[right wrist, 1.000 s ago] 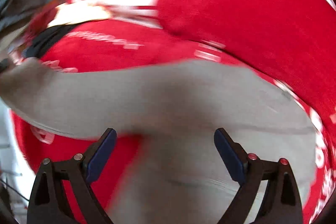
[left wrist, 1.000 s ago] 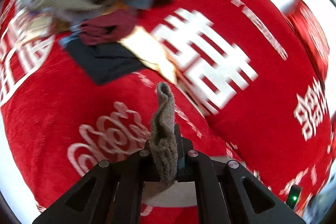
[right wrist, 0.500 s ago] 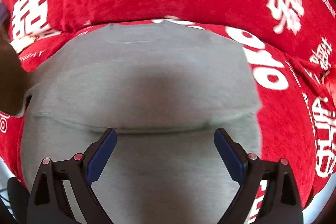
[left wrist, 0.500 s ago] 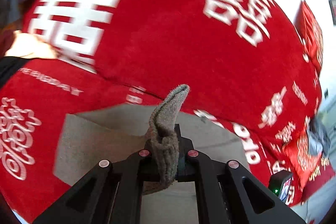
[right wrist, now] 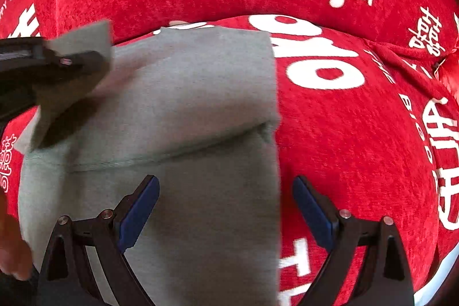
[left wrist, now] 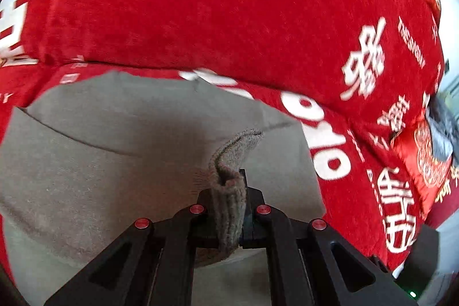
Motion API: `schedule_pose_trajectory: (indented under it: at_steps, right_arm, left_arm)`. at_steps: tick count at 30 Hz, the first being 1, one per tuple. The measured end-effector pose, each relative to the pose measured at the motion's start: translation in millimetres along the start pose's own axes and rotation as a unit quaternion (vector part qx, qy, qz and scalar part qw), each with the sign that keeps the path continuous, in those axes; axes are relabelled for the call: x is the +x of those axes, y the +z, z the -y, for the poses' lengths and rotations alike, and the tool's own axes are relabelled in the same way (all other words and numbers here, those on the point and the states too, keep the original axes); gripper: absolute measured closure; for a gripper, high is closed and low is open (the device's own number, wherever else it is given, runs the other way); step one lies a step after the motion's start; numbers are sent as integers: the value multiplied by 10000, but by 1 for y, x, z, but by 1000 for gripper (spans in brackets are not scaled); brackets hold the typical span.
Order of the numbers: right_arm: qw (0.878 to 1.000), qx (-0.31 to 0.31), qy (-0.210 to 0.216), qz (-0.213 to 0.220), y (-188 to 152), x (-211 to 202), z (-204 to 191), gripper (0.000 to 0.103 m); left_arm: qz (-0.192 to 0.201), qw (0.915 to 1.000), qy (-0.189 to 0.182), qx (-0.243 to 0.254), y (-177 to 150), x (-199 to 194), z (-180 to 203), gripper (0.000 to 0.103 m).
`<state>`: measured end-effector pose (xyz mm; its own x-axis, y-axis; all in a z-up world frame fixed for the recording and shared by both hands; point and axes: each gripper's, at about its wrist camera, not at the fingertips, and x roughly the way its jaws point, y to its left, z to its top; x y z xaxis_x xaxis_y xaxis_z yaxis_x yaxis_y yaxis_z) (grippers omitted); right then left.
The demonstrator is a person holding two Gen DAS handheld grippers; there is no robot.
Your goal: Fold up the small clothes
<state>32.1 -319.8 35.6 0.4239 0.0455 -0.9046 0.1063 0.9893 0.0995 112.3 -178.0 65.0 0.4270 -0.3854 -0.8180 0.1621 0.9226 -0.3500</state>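
A grey cloth is laid flat on a red cover, and one fold line is seen running across it. No label or writing can be read on the cloth.

One edge of the grey cloth is pinched tight by the left gripper, so a little flap is stood up between its shut tips. The right gripper is held wide over the near part of the cloth, and nothing is gripped by its blue pads.

White letters are printed on the red cover. "WEDDING" and "BIGDAY" can be read in the right wrist view, near big white signs. In the left wrist view the same kind of print is seen, but most small words are too blurred to read.

Only in the right wrist view is the left gripper seen from the side, at the left edge, with the cloth hanging from it. Only in the left wrist view is a dark grey thing seen at the far right; it cannot be made out. The near end of the cloth is cut off in both views.
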Motion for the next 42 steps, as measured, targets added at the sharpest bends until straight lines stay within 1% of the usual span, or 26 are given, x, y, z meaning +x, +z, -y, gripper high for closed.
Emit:
schedule_pose_trajectory:
  at_steps: [3,5,9,11,13,17,18,19,20,21,22,23,25,26,27,29,31,32,33,34,36,38,40,42]
  right_arm:
    - [9999,66,79,51,-1,-1,11,8]
    - [9999,92,122,65,-2,-2,17,8]
    - [9996,175,182,100,-6,-3,30,8]
    - [9993,246,231,136,-7,-5,36,8]
    - [9987,315,360,184,-6,-10,40,8]
    - [9959,312,754,382,2,-22,40,8]
    - [9948,314,880,415,5,-23,38,8]
    - [9935,330,1001,433,7,-24,36,8]
    - [9920,347,1134,444,11,-24,33,8]
    - [9907,342,1231,460,13,-24,29,8]
    - [9898,278,1308,498,15,-23,22,8]
    - [9894,173,1350,510,16,-21,16,8]
    - [9885,-98,1446,441,16,-14,0,8]
    - [9879,-182,1453,519,16,-10,-7,8]
    - [9873,-252,1482,506,17,-7,-12,8]
    - [9854,-297,1594,526,18,-4,-16,10]
    - [9820,-158,1799,559,18,-3,-12,11]
    - [9790,-50,1956,568,17,-2,-6,13]
    - [9771,19,2058,544,16,-1,-2,19]
    - [9751,86,2162,479,13,0,2,22]
    - [9701,348,2386,282,5,6,10,29]
    - [9618,660,2648,217,-3,11,16,32]
    - [9570,837,2767,256,-6,12,17,35]
    - [9541,892,2841,321,-7,11,12,41]
  left_arm:
    - [-185,9997,-96,88,-4,18,14,96]
    - [-380,9992,-23,123,-8,32,19,95]
    - [-639,9979,-83,-49,-15,47,12,95]
    - [-681,9975,-179,-62,-14,46,10,95]
    - [-825,9962,-279,-83,-10,42,7,95]
    - [-949,9938,-574,-48,-3,29,-1,95]
    - [-1070,9919,-684,-62,-2,29,-3,92]
    - [-1222,9892,-802,-106,-2,31,-6,63]
    - [-1258,9885,-825,-176,-2,32,-9,19]
    - [-1124,9898,-806,-329,-2,29,-16,7]
    - [-893,9916,-799,-482,-2,24,-23,5]
    - [-852,9912,-850,-557,-1,22,-27,5]
    - [-963,9861,-1062,-836,0,23,-40,5]
    - [-986,9843,-1110,-959,0,21,-46,5]
    - [-976,9840,-1105,-1005,0,16,-52,5]
    - [-843,9875,-988,-898,0,1,-61,5]
    - [-662,9932,-696,-659,-1,-17,-70,5]
    - [-589,9956,-503,-529,-3,-25,-76,5]
    - [-487,9975,-328,-405,-7,-34,-83,5]
    - [-407,9984,-190,-337,-10,-40,-90,5]
    - [-309,9990,59,-309,-19,-49,-106,5]
    - [-330,9984,103,-444,-27,-51,-122,5]
    - [-396,9974,92,-599,-34,-48,-133,5]
    - [-422,9969,102,-650,-40,-47,-139,5]
